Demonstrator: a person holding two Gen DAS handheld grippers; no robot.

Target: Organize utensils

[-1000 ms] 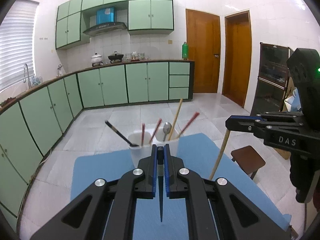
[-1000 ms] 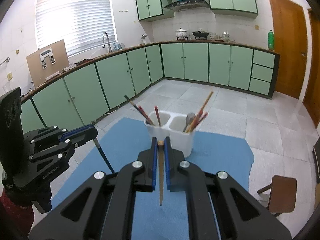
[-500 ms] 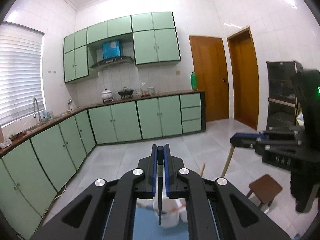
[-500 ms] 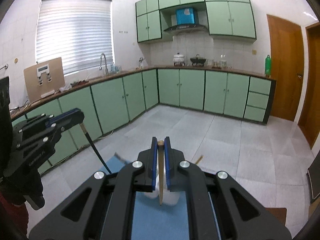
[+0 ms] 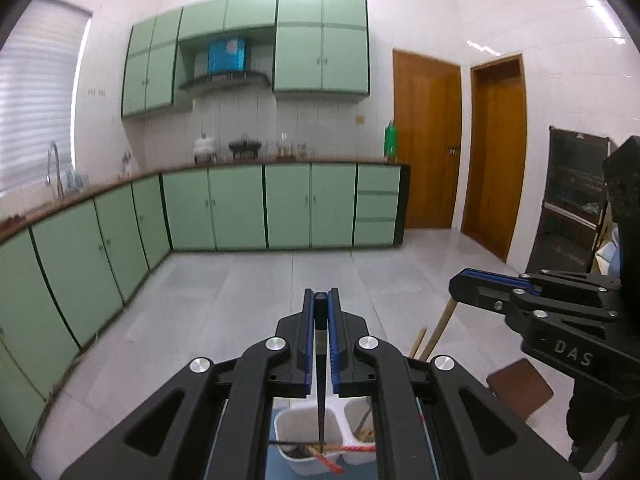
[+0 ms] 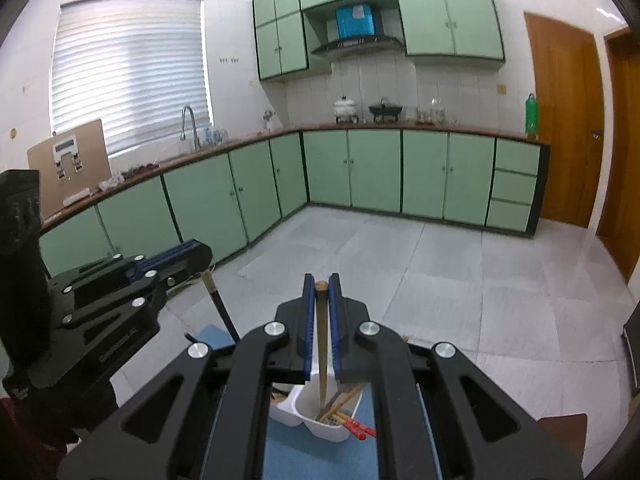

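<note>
Far behind the white two-compartment holder (image 6: 298, 408): green cabinets (image 6: 376, 172) along the wall, well apart from the work. Under the holder, a blue mat (image 6: 296, 452). Inside the holder, sorted already by the look of it: red-tipped chopsticks (image 6: 356, 428) and pale wooden ones leaning in the compartment seen from the right wrist camera, a dark stick and a red one lying across the other compartment in the left wrist view.

Above the holder, side by side: left gripper (image 5: 320, 300) clamped on a dark chopstick (image 5: 321, 364), right gripper (image 6: 320, 284) clamped on a wooden chopstick (image 6: 322, 356). Both sticks upright, points down. Dark tip lined up over the compartment with the dark stick, wooden tip over the compartment with the wooden ones. Hard to tell: tips already past the holder's rim, or just above it.

Judged step: the drop-in, likely late in the sorting. Next move calls for lowering each stick straight down until well inside its compartment, then parting the fingers — not sooner, to avoid a spill over the rim onto the mat. Worth keeping the two grippers apart on the way down — and steering clear of the leaning sticks crowding the openings
</note>
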